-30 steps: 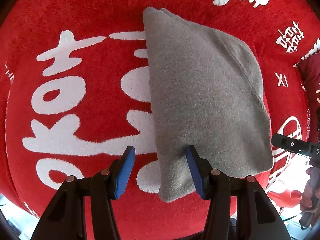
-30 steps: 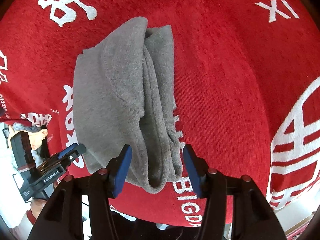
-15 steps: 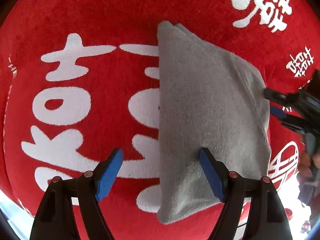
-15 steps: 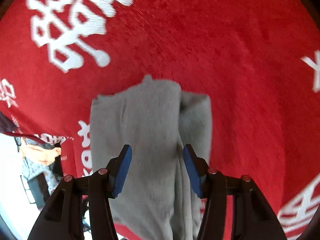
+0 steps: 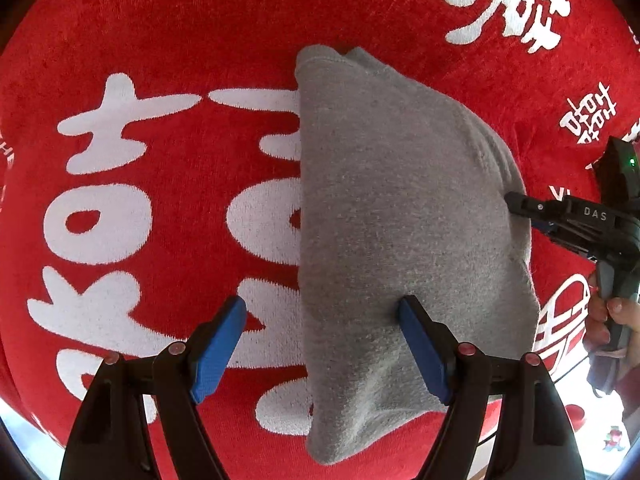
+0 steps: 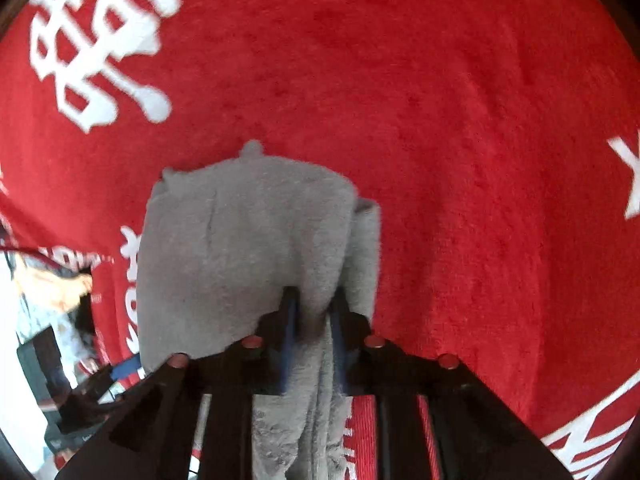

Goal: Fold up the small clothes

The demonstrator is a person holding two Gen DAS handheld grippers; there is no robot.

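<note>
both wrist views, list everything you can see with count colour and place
grey garment: one, grey, folded, lying on the red cloth.
red cloth: one, red with white characters, spread under the garment and filling both views.
left gripper: one, black with blue fingers, open; one finger over the cloth, the other over the garment's near part.
right gripper: one, black with blue fingers, closing on a bunched fold at the garment's edge.
hand: one, at the left wrist view's right edge, holding the right gripper's handle.
</note>
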